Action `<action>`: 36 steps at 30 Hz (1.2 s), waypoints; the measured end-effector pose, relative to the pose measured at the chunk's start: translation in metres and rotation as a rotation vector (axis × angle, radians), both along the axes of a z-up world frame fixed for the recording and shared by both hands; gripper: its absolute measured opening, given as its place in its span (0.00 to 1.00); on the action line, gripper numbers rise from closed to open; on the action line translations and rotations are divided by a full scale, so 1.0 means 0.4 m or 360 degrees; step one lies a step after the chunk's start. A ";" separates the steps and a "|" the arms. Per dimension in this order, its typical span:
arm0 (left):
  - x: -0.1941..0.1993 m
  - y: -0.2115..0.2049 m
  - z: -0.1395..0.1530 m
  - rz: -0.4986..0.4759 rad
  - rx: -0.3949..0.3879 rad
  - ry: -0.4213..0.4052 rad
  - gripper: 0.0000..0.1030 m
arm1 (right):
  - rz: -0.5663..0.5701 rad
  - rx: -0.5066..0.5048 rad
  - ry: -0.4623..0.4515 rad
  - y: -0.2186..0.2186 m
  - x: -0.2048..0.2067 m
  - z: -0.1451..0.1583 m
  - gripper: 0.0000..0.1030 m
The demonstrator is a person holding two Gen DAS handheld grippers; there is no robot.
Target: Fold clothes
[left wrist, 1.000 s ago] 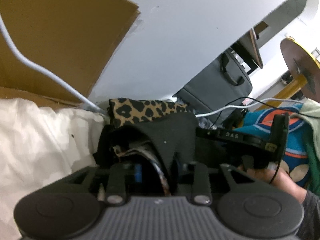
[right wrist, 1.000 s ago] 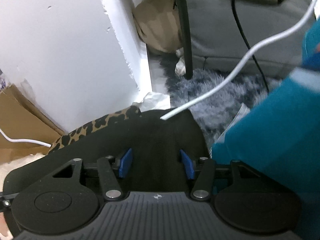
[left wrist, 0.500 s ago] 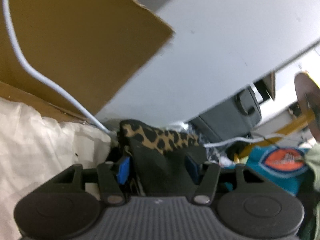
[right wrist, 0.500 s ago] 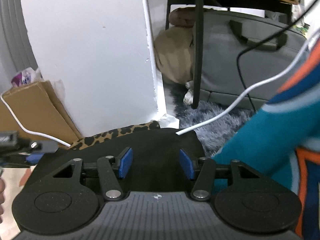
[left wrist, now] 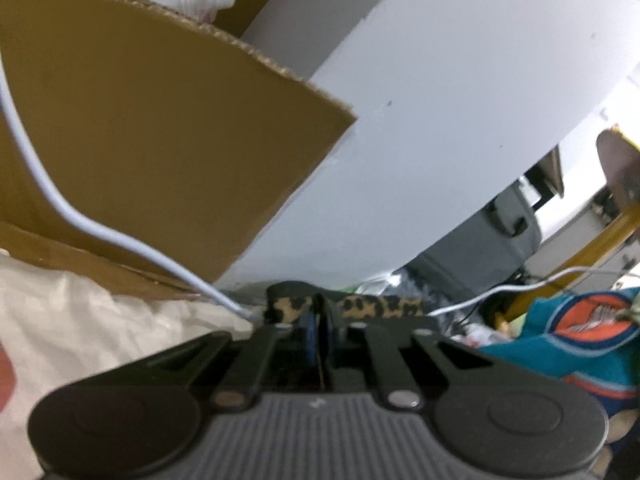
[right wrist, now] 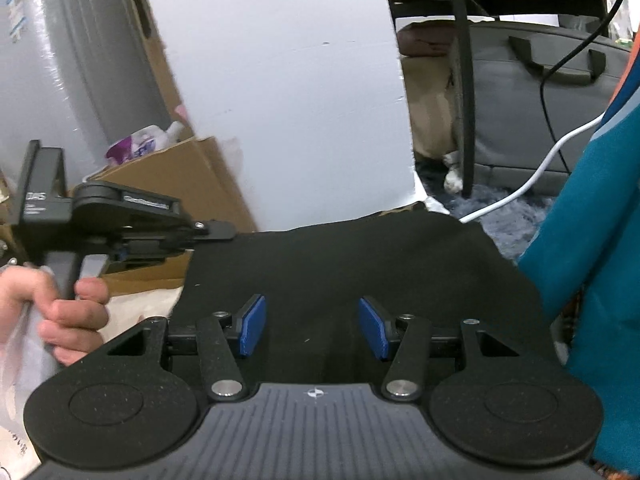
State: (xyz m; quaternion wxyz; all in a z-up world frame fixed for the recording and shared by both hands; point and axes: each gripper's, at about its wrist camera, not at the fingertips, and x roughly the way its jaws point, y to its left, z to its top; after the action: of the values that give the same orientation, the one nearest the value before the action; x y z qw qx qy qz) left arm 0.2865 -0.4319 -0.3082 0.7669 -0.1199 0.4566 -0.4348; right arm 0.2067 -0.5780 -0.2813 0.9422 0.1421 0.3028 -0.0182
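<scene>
Already clamped by left gripper (left wrist: 318, 330) fingers: far-left edge of black garment with leopard-print trim (right wrist: 360, 264). Spread flat, long axis left-right, directly ahead of right gripper (right wrist: 312, 326), blue pads parted, grasping nothing, nearer its right corner.

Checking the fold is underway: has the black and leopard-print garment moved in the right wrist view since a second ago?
Yes. The black and leopard-print garment now sits lower against the white wall panel, its leopard edge almost hidden.
</scene>
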 end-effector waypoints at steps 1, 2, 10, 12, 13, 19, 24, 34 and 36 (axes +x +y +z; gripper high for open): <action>-0.002 -0.002 -0.003 0.0002 0.0040 -0.0015 0.09 | 0.0008 0.0018 0.0001 0.006 -0.002 -0.004 0.57; -0.003 -0.003 -0.006 0.0004 0.0080 -0.0030 0.10 | 0.0016 0.0035 0.0003 0.013 -0.005 -0.008 0.57; -0.045 0.039 0.056 -0.0056 0.0148 -0.0241 0.11 | -0.0004 0.0068 0.0076 0.050 0.000 -0.075 0.57; -0.071 0.056 0.077 -0.0104 0.0103 -0.0257 0.11 | -0.0016 0.0075 0.0072 0.050 0.000 -0.076 0.57; -0.086 0.062 0.083 -0.0134 0.0074 -0.0250 0.11 | -0.0020 0.0075 0.0069 0.051 -0.001 -0.074 0.57; -0.178 0.057 0.096 -0.0332 -0.0030 -0.0251 0.11 | -0.0075 0.0079 0.0007 0.031 -0.039 -0.055 0.56; -0.216 0.012 0.060 -0.0414 0.0086 -0.0308 0.11 | -0.0157 0.0026 0.0008 -0.017 -0.062 -0.055 0.56; -0.184 0.005 -0.027 -0.0312 0.0289 -0.0315 0.05 | -0.0246 -0.0103 0.0043 -0.122 -0.043 -0.095 0.55; -0.182 -0.002 -0.033 -0.0304 0.0318 -0.0345 0.05 | -0.0286 -0.0128 0.0073 -0.139 -0.036 -0.107 0.55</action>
State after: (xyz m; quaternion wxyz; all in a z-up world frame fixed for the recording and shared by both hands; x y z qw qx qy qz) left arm 0.2136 -0.4325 -0.3215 0.7749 0.0485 0.4215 -0.4686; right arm 0.1922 -0.6336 -0.3239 0.9345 0.1302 0.3094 -0.1182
